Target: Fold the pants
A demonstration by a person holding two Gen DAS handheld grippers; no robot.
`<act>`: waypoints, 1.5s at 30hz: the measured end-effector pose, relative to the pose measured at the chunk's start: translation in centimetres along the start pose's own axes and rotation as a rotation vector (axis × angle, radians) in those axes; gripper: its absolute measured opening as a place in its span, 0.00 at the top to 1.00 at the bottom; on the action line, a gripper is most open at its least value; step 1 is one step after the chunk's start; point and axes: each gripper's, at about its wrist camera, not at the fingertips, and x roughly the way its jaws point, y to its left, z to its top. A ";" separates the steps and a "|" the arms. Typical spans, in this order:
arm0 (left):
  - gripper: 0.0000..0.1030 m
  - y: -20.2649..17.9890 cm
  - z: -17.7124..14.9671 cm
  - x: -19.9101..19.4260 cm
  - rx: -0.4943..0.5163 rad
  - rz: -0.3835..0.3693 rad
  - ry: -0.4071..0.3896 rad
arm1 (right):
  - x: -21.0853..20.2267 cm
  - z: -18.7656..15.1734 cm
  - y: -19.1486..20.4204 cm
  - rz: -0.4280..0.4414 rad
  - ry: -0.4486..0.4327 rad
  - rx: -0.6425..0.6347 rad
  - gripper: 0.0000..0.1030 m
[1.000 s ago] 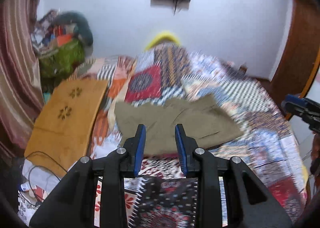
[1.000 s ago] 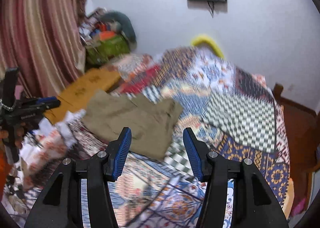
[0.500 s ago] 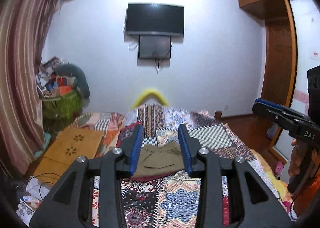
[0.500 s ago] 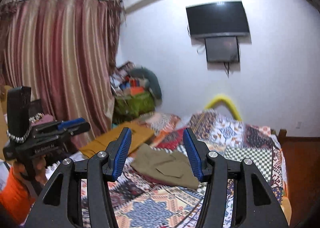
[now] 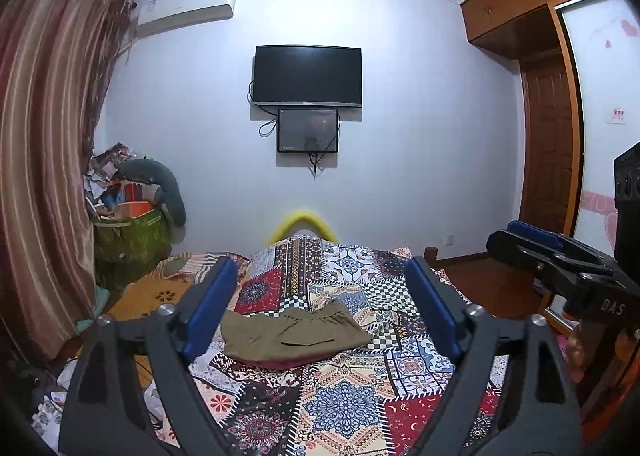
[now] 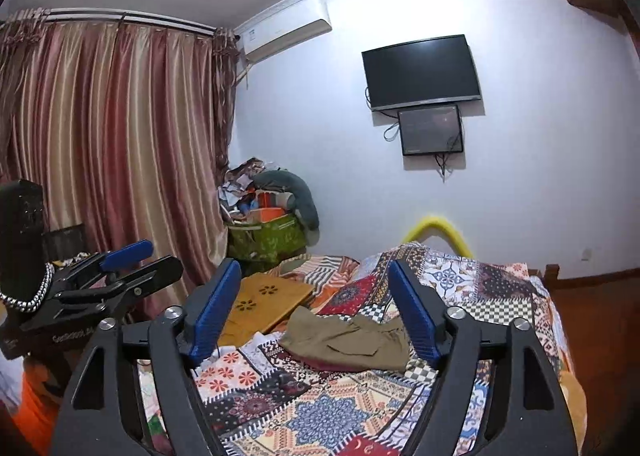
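Observation:
Olive-green pants (image 5: 292, 332) lie folded in a flat bundle on the patchwork bedspread (image 5: 344, 408), over a dark red cloth edge. They show in the right wrist view too, pants (image 6: 348, 342), in mid-bed. My left gripper (image 5: 320, 308) is raised well back from them, its jaws opening wide with nothing between the blue pads. My right gripper (image 6: 316, 312) is also held high and back, jaws opening, empty. Each gripper shows at the other view's edge: right gripper (image 5: 560, 268), left gripper (image 6: 116, 276).
A mustard cloth with flower cut-outs (image 6: 264, 300) lies at the bed's left edge. A green basket piled with clutter (image 5: 128, 232) stands by the striped curtain (image 6: 120, 160). A TV (image 5: 307, 75) hangs on the far wall. A wooden wardrobe (image 5: 548, 104) stands right.
Both grippers rose and pulled back from the pants and tilted up toward level, so the wall and TV came into view. Both sets of jaws spread much wider.

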 end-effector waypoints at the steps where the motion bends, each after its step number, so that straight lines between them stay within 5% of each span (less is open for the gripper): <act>1: 0.10 0.0 -0.1 0.0 -0.002 0.001 0.001 | -0.2 0.0 0.0 -0.008 -0.002 0.001 0.18; 8: 0.02 -0.4 -0.5 -0.3 -0.021 0.015 -0.007 | -0.7 0.2 0.4 -0.064 -0.019 -0.017 0.01; 45: 0.01 -0.2 -1.0 1.4 -0.022 0.006 0.021 | -1.0 -0.1 -0.1 -0.097 0.009 -0.002 0.00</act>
